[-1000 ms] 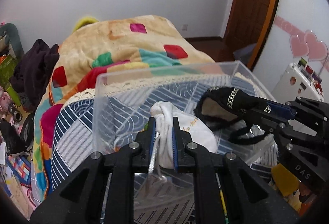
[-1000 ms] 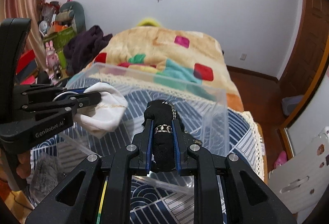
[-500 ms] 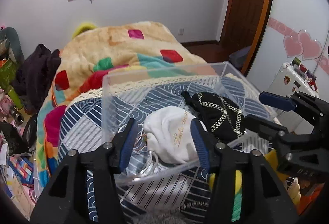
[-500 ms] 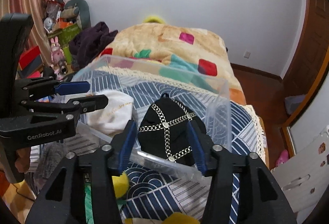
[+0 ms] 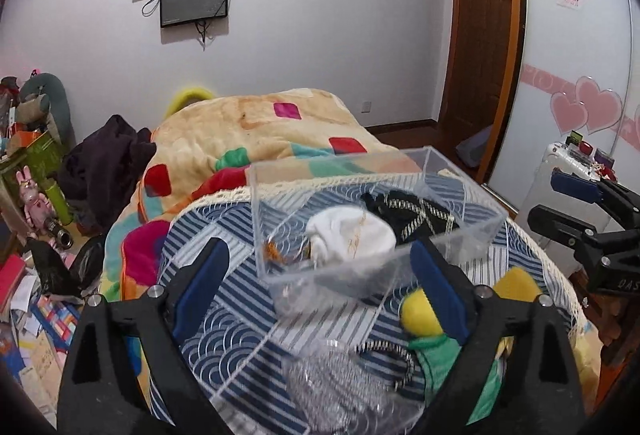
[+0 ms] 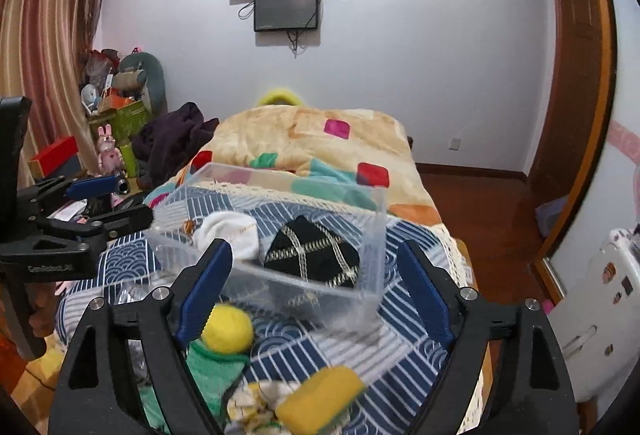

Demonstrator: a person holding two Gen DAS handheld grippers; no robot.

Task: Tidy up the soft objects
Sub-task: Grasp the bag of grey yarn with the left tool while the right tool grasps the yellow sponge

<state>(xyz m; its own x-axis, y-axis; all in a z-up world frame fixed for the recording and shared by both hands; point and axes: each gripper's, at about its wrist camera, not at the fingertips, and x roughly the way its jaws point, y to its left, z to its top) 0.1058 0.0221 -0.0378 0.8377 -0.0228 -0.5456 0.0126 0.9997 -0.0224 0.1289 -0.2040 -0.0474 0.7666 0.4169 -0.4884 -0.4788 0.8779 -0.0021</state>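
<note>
Both grippers hang empty with fingers spread wide: the left gripper [image 5: 320,287] and right gripper [image 6: 316,287]. Just beyond them, the clear box [image 6: 372,235] holds a white cloth [image 5: 352,235] and black cloth [image 6: 316,251]. Loose yellow sponge [image 6: 320,393] lies nearest the right gripper, below it.

White cloth [image 5: 352,235], black gold-chained cloth [image 6: 316,255]

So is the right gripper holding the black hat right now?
No, the right gripper is open and empty; the black hat lies in the clear box.
</note>
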